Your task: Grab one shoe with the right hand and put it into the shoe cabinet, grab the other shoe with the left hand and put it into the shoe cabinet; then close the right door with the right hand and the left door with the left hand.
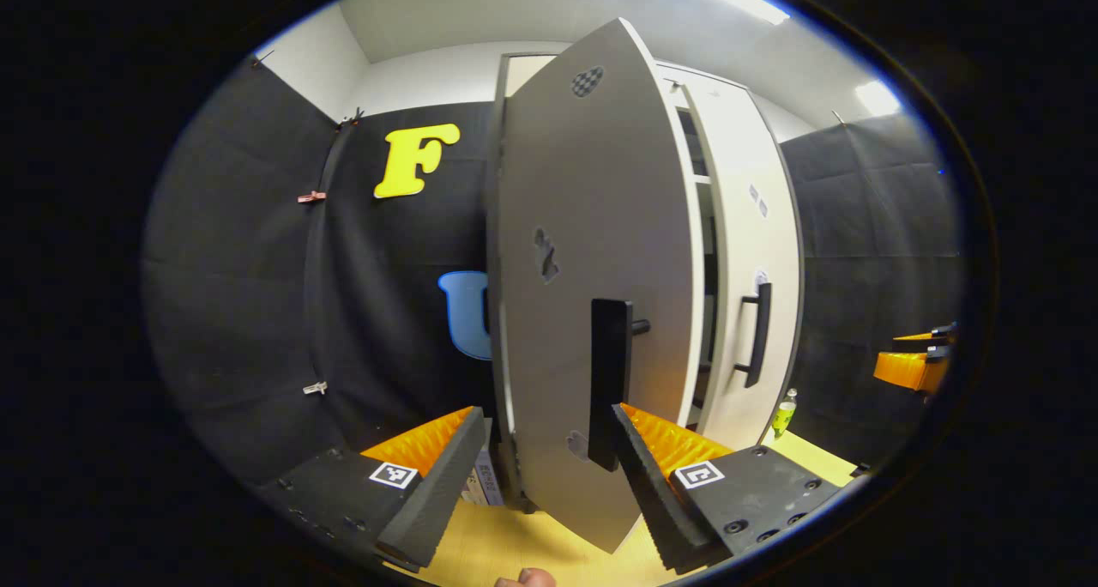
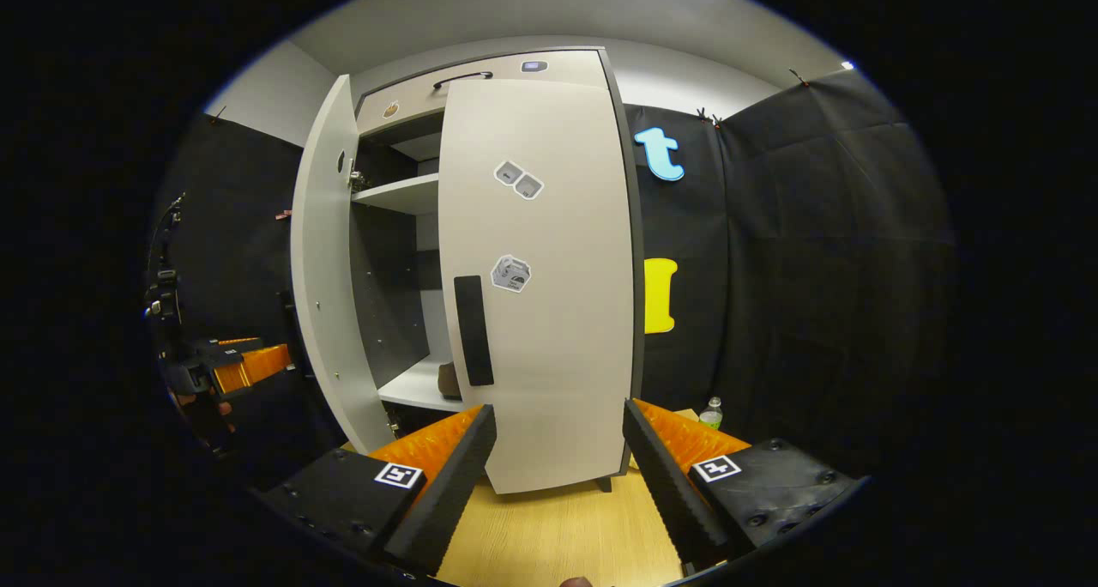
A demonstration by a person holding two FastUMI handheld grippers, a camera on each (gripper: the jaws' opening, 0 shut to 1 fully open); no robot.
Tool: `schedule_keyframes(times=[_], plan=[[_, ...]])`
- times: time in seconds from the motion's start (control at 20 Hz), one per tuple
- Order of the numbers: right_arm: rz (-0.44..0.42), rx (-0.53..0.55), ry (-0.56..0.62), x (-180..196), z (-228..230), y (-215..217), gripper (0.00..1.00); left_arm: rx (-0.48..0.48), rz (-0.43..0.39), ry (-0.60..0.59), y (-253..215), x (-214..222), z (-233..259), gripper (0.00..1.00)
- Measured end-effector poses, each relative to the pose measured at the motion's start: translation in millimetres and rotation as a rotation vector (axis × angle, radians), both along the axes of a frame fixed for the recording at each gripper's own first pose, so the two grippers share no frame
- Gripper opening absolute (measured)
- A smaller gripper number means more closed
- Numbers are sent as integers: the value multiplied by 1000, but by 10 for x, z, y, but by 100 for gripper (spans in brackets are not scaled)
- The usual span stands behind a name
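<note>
The light grey shoe cabinet (image 2: 480, 68) stands on a wooden floor. Its right door (image 2: 549, 329) is closed, and its left door (image 2: 322, 261) swings out wide. On the lower shelf a brown shoe (image 2: 447, 380) peeks out from behind the right door's edge. My right gripper (image 2: 558, 475) is open, a short way in front of the closed right door. My left gripper (image 1: 540, 484) is open, right up against the outer face of the left door (image 1: 592, 226). Its right finger (image 1: 652, 484) sits just under the door's black handle (image 1: 609, 372). The left gripper (image 2: 232, 364) also appears beyond that door.
A small green bottle (image 2: 710, 414) stands on the floor by the cabinet's right side, also as the bottle (image 1: 783, 414). Black cloth walls close in on both sides. The right gripper (image 1: 913, 360) hangs at the far right. An upper shelf (image 2: 399, 194) is bare.
</note>
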State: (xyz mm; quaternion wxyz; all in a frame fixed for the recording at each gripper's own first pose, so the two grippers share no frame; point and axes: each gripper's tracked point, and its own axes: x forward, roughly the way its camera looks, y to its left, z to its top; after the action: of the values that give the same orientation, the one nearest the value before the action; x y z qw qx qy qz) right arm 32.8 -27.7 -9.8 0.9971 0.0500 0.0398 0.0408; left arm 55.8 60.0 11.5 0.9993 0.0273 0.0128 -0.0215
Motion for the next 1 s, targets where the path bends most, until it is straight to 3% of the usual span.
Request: schedule_keyframes(times=[0.3, 1.0], plan=[[21, -27, -18, -31, 46, 180, 98, -27, -30, -2, -205, -96, 1, 97], [30, -33, -43, -66, 140, 275, 98, -39, -32, -20, -196, -311, 73, 96]])
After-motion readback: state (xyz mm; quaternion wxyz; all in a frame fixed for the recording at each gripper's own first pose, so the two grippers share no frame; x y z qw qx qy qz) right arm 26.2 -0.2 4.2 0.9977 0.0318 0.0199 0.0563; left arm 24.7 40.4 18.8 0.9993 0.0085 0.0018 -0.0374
